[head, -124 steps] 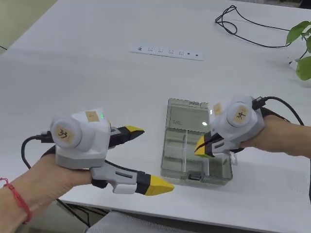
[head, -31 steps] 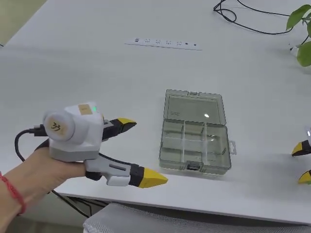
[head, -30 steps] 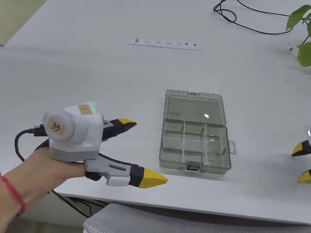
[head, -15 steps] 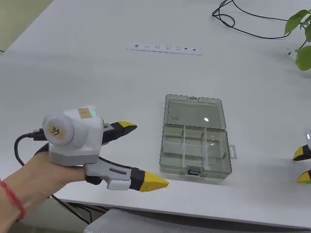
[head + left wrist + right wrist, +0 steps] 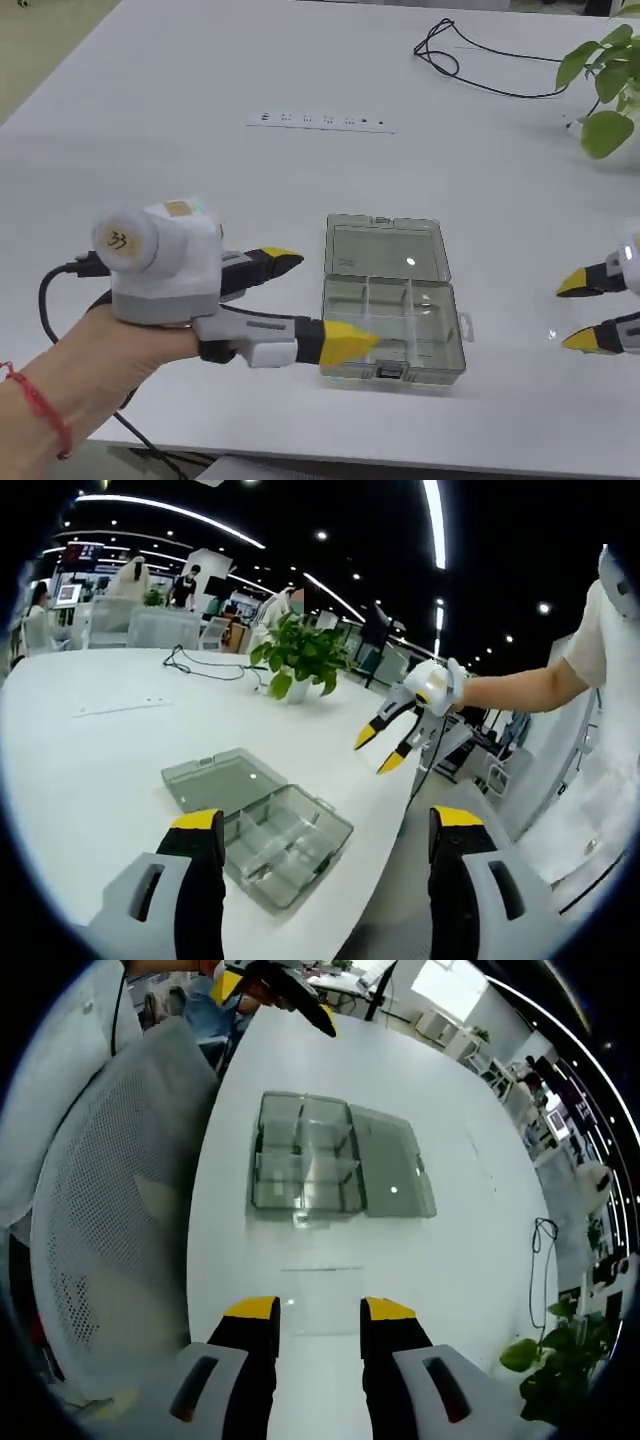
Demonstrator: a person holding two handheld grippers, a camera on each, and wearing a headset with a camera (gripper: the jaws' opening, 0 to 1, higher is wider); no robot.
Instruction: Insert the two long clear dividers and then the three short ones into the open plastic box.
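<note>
Gaping wide and empty, the left tool (image 5: 335, 300) sits lower left in the head view, held level by a hand (image 5: 110, 350), its nearer tip overlapping the front left corner of the open plastic box (image 5: 390, 300), centred on the counter (image 5: 200, 180). At the right edge the right tool (image 5: 568, 315) stands half open, empty. Its own view adds a mesh chair (image 5: 110, 1210) at left; the left gripper view, an outstretched arm (image 5: 520, 685).

The right tool (image 5: 320, 1308), jaws apart and empty, faces the open plastic box (image 5: 335, 1155) on the table (image 5: 450, 1260).
</note>
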